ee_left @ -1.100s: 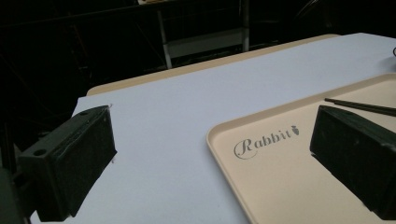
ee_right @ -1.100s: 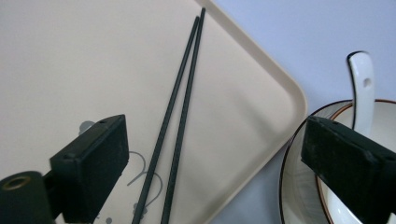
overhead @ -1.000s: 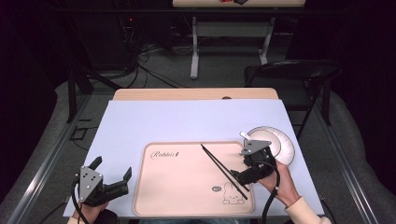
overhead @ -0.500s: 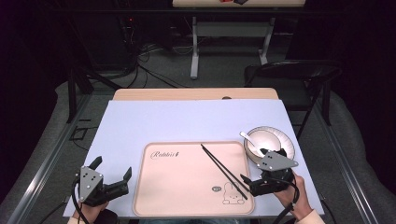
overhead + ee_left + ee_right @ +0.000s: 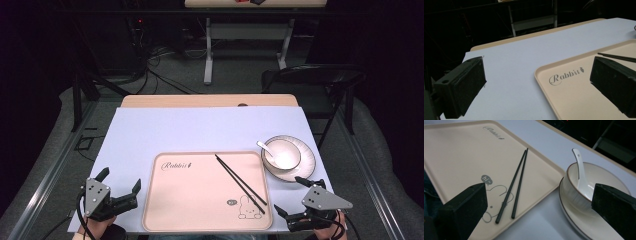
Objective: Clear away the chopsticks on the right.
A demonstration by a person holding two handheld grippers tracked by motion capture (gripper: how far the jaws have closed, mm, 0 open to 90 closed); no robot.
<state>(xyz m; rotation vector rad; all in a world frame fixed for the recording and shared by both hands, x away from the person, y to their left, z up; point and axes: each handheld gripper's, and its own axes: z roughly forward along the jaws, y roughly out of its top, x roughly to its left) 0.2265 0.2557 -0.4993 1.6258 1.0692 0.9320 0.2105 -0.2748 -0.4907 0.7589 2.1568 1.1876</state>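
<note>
My right tongs (image 5: 294,202) hover at the near right corner of the desk (image 5: 200,127), wide open and empty. The chopsticks (image 5: 240,184) are the nearest thing to them. They lie on the right part of the tray (image 5: 200,220), side by side. Their long axis runs diagonally: the far ends point away from me and to the left, toward the middle of the tray's far edge, and the near ends point to the near right corner, close to the rabbit drawing (image 5: 248,209). In the right gripper view the two sticks (image 5: 515,182) almost meet at the far ends and spread a little at the near ends.

Right of the tray, the bowl (image 5: 282,152) stands on a plate (image 5: 306,167), and a white spoon (image 5: 265,150) leans inside it.

My left tongs (image 5: 120,187) are also wide open and hold nothing. They are at the near left corner, just beside the tray's left edge.
</note>
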